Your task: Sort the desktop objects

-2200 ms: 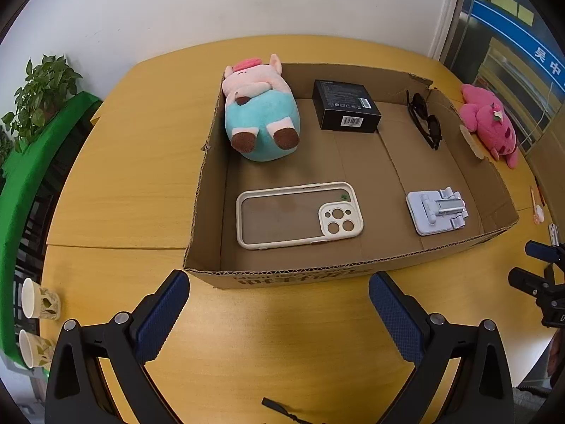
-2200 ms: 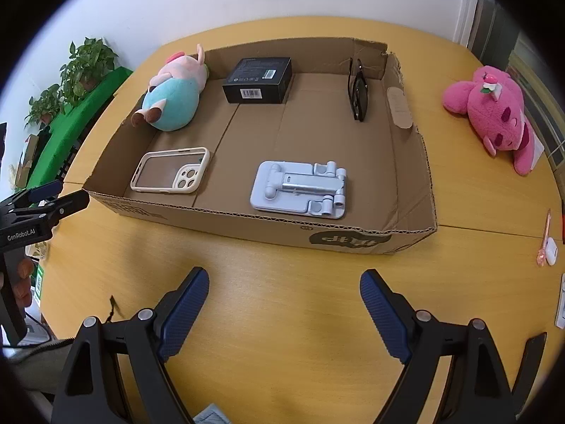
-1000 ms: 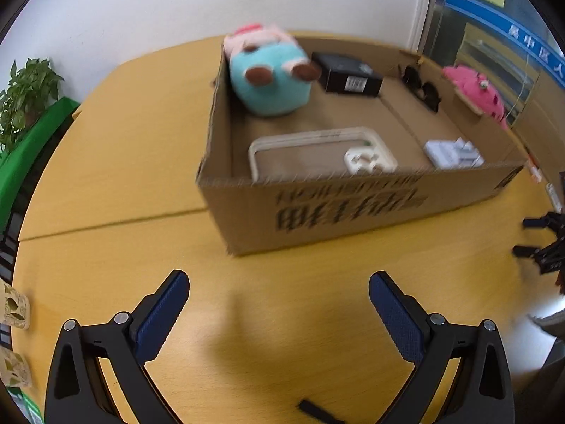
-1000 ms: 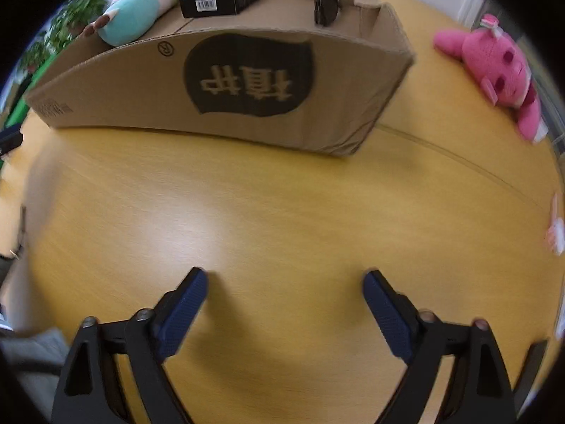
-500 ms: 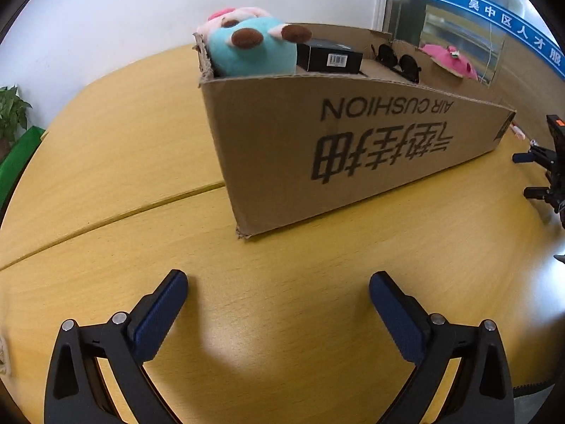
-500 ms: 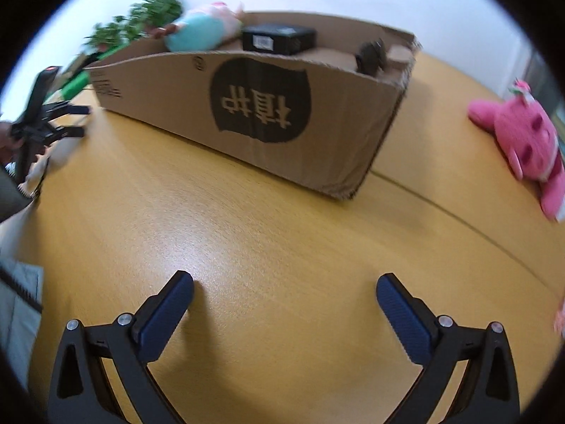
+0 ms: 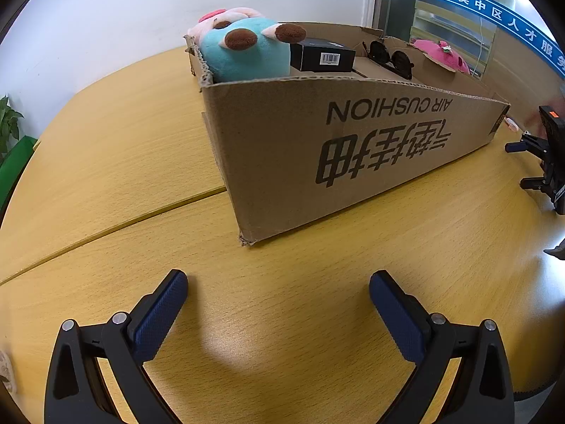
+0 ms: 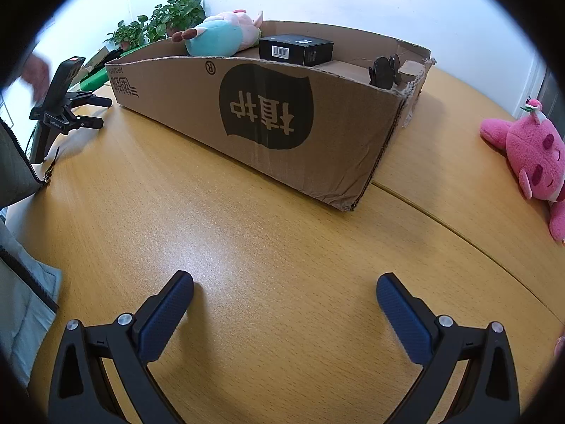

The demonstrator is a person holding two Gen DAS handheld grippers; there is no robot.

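Two grippers sit low over the wooden table point(image 8: 247, 240) in front of you, and both are spread wide with nothing between their blue pads. The table is the biggest thing here, a yellow-brown top with a seam running across it. On it stands the cardboard box point(image 7: 353, 148), a shallow open tray with dark printed characters on its near wall; from the left wrist view you look at its near left corner, from the right wrist view at its near right corner point(image 8: 268, 113).

Inside the box, at the far left end, lies the teal and pink plush pig point(image 7: 247, 49). Just beside it is the black box with a barcode label point(image 7: 323, 57), and further right the dark sunglasses point(image 7: 388, 59) rest near the right wall.

Outside the box, on the table well to its right, you have the pink plush toy point(image 8: 529, 155) lying on its side.

Your left gripper point(image 7: 279, 293) hovers just above bare table near the box corner, jaws apart and empty. Your right gripper point(image 8: 285, 293) is the same, fully splayed over bare wood, holding nothing.
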